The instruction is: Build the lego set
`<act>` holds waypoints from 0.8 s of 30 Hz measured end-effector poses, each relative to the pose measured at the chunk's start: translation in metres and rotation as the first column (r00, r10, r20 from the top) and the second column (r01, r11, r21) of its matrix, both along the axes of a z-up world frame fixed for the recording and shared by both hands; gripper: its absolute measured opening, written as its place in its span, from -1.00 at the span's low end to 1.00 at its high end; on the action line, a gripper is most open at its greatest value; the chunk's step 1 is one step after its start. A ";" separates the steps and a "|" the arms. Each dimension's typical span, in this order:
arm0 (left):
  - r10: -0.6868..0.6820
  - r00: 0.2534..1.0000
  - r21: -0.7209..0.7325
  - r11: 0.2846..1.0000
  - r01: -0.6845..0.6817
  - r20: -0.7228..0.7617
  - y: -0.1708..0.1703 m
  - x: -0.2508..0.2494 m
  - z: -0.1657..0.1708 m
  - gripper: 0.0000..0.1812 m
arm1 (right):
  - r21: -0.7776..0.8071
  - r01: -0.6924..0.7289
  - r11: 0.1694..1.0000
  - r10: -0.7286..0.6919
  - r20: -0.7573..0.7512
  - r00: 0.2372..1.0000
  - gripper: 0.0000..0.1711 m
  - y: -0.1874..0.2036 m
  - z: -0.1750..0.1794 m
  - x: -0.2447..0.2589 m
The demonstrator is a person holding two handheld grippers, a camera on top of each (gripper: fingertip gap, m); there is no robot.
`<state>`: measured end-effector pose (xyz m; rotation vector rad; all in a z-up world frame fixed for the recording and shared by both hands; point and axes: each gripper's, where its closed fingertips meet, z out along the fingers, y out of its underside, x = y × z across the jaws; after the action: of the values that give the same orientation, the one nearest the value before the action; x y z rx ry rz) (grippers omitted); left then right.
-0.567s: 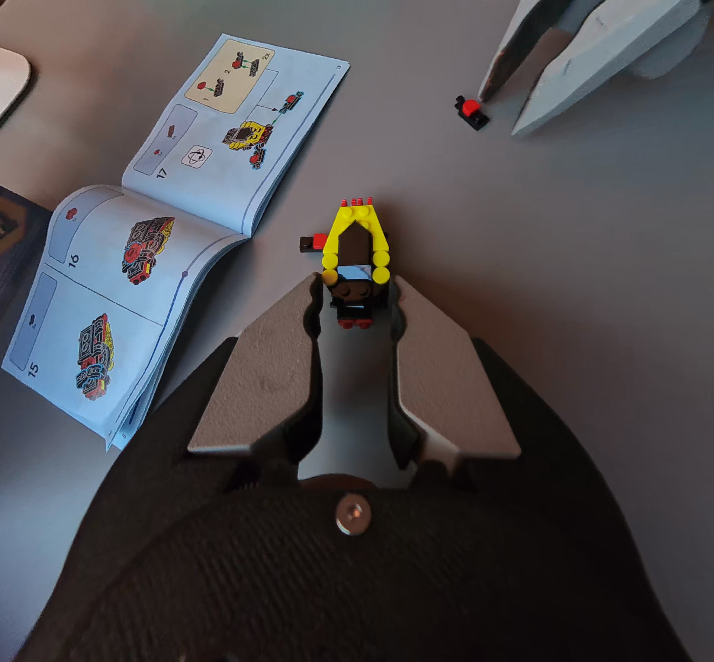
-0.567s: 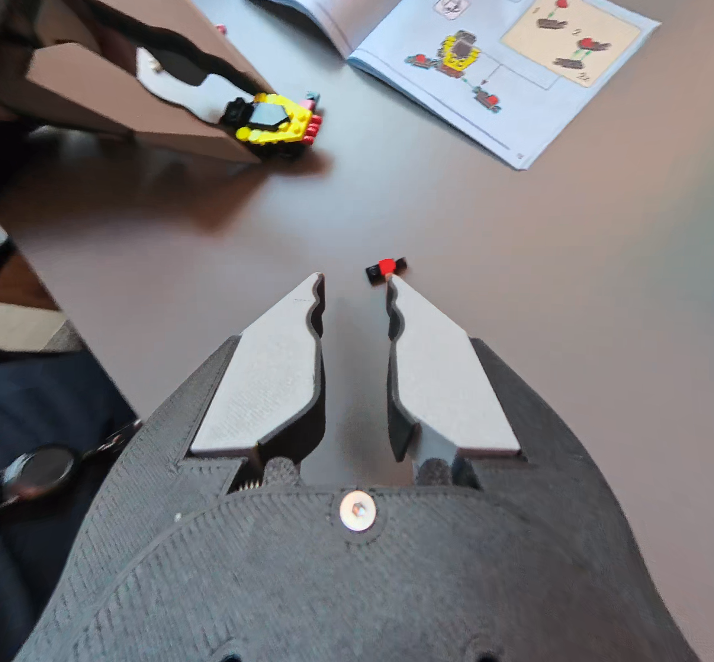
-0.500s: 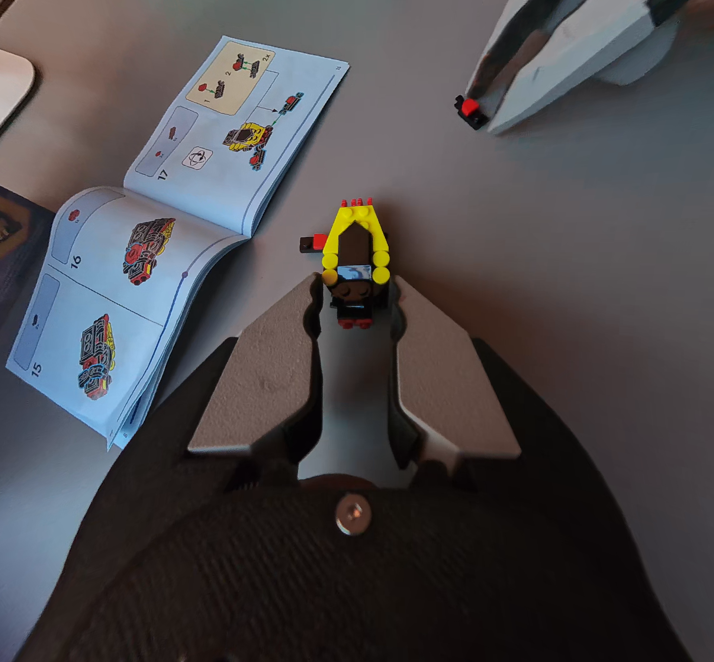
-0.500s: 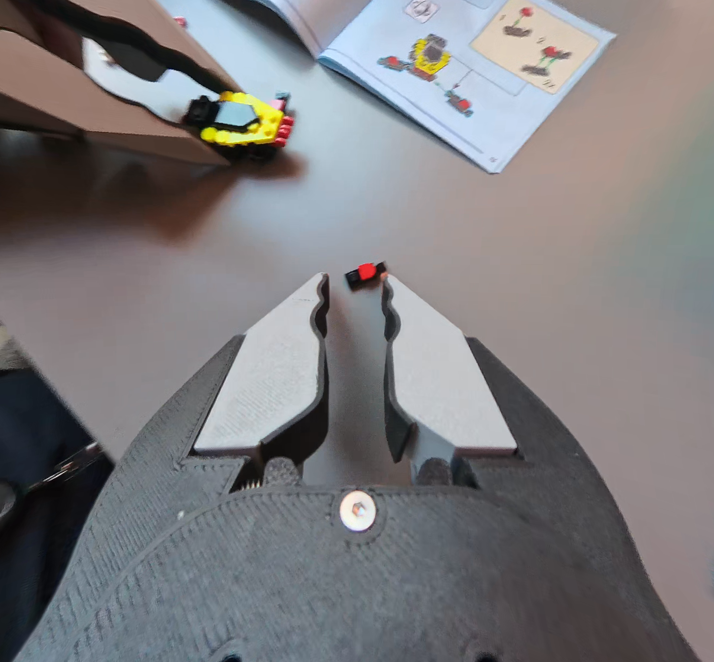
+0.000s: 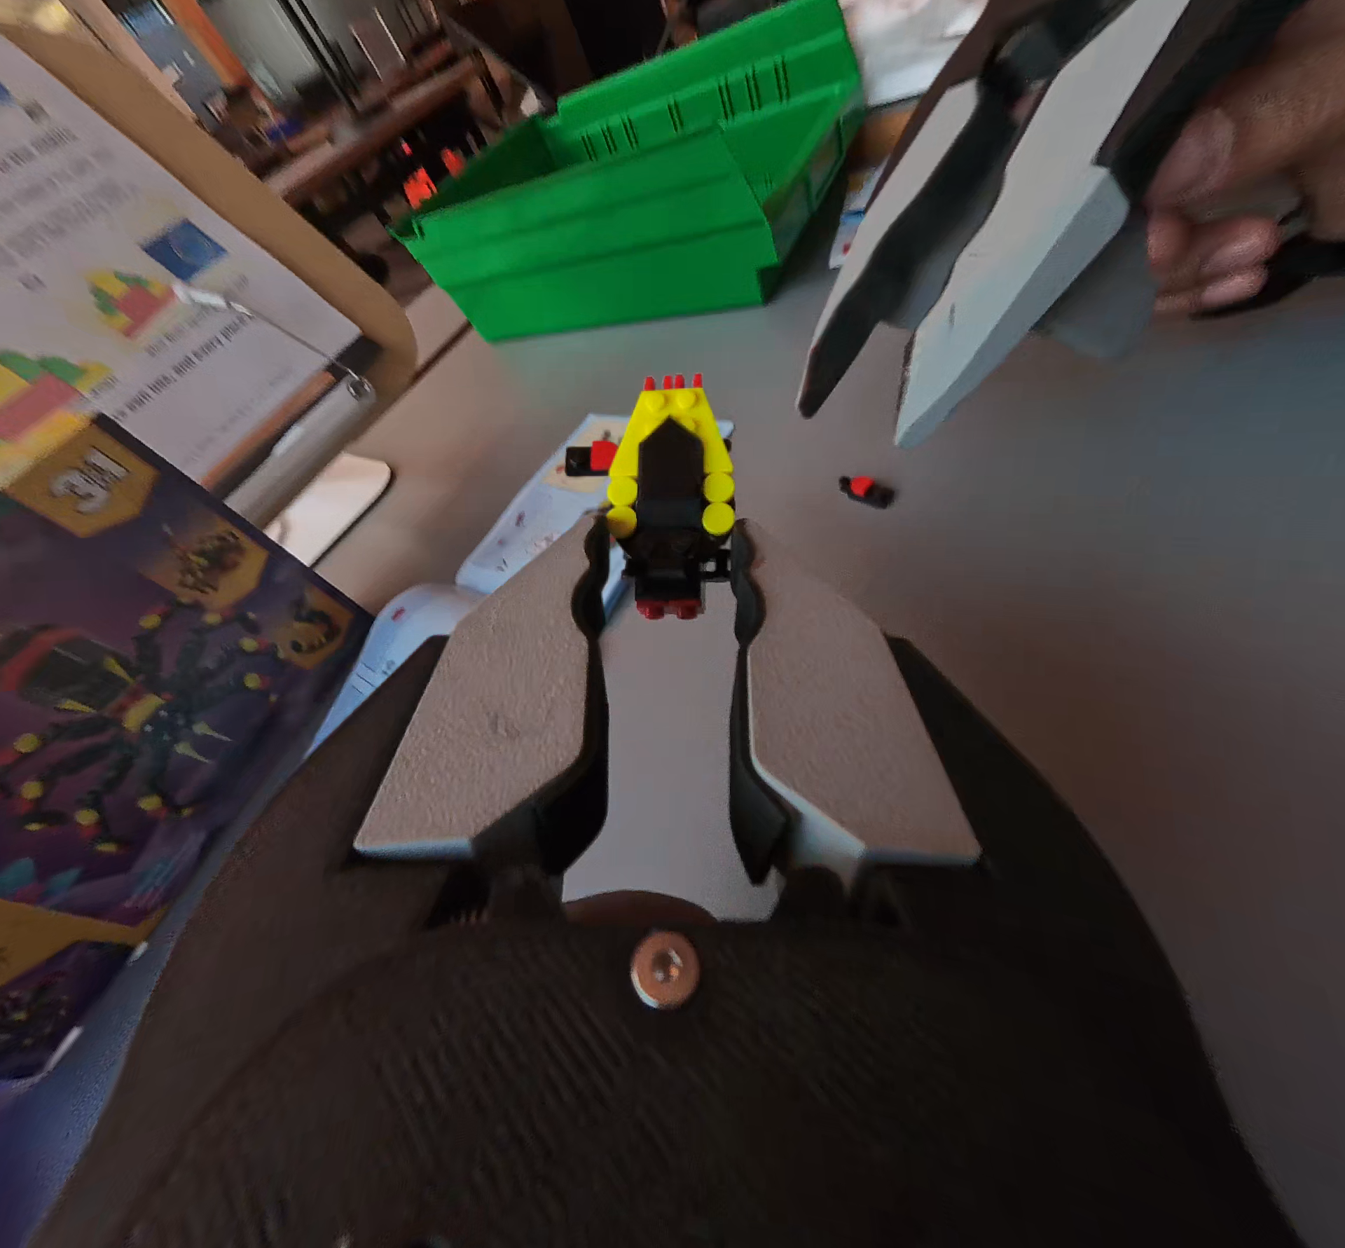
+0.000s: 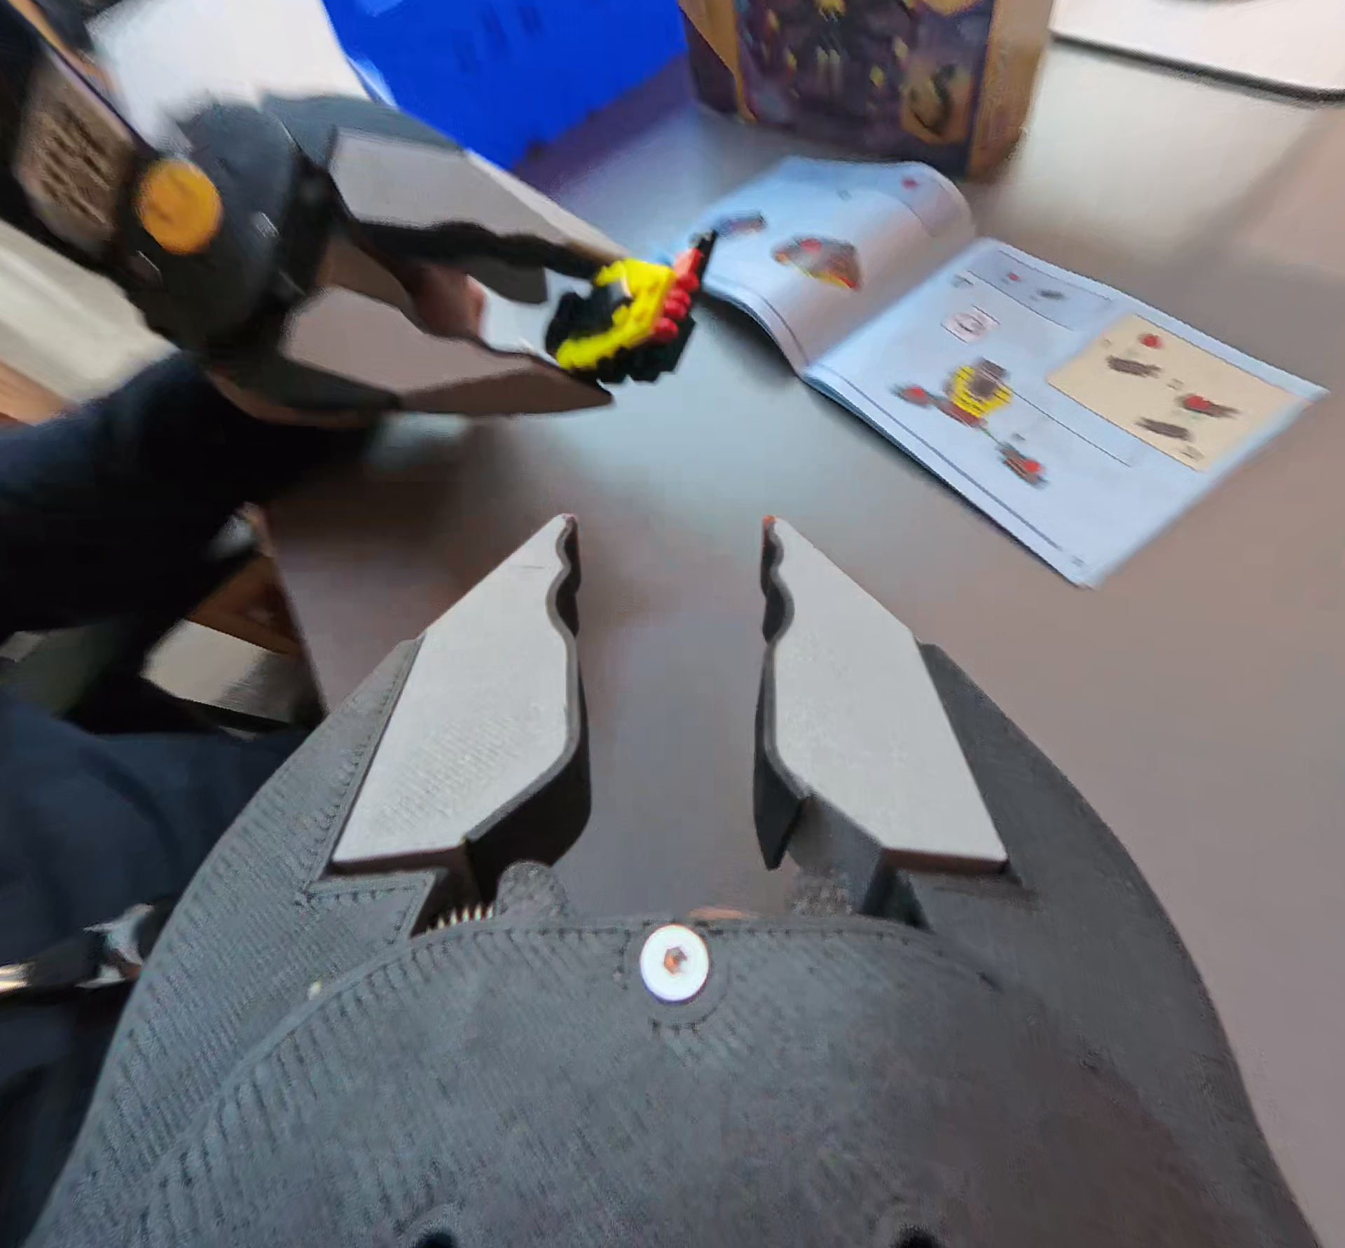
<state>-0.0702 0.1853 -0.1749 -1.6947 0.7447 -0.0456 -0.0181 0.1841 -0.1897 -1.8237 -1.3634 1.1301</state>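
Left hand-held gripper point(image 5: 666, 547) pinches the yellow-black model point(image 5: 671, 485) by its rear, now lifted off the worktop point(image 5: 1019, 630); 0.5 s ago it sat flat on it. Right hand-held gripper point(image 6: 668, 543) is spread and empty, pulled up and back from the small red-black piece point(image 5: 865, 491) it was closing on. That piece lies loose on the worktop, so the pick looks missed or aborted; blur leaves it uncertain. Farther off: open instruction booklet point(image 6: 1019, 368), set box point(image 6: 859, 12), green bin point(image 5: 619, 223).
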 end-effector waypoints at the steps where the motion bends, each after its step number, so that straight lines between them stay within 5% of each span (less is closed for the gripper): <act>1: 0.007 1.000 0.059 0.998 -0.007 -0.006 -0.001 0.002 0.009 -0.66 | -0.070 -0.029 0.997 0.025 -0.069 0.997 -0.42 -0.005 0.011 -0.008; 5: 0.057 0.995 0.192 0.981 -0.040 -0.081 -0.004 0.004 0.022 -0.65 | -0.281 -0.189 0.941 0.093 -0.321 0.942 -0.49 -0.018 0.054 -0.029; 8: 0.093 0.989 0.264 0.963 -0.061 -0.112 -0.007 0.002 0.029 -0.66 | -0.263 -0.184 0.947 0.095 -0.316 0.944 -0.81 -0.011 0.051 -0.036; 18: 0.218 0.946 0.453 0.887 -0.089 -0.241 -0.012 -0.001 0.048 -0.66 | -0.300 -0.281 0.912 0.145 -0.405 0.903 -0.73 -0.014 0.061 -0.049; 24: 0.272 0.927 0.540 0.836 -0.096 -0.257 -0.017 -0.004 0.058 -0.66 | -0.168 -0.325 0.931 0.219 -0.455 0.863 -0.85 -0.023 0.072 -0.049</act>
<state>-0.0746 0.1687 -0.1168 -1.2486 0.7446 0.5463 -0.0676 0.1615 -0.1172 -1.4292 -1.2834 1.7976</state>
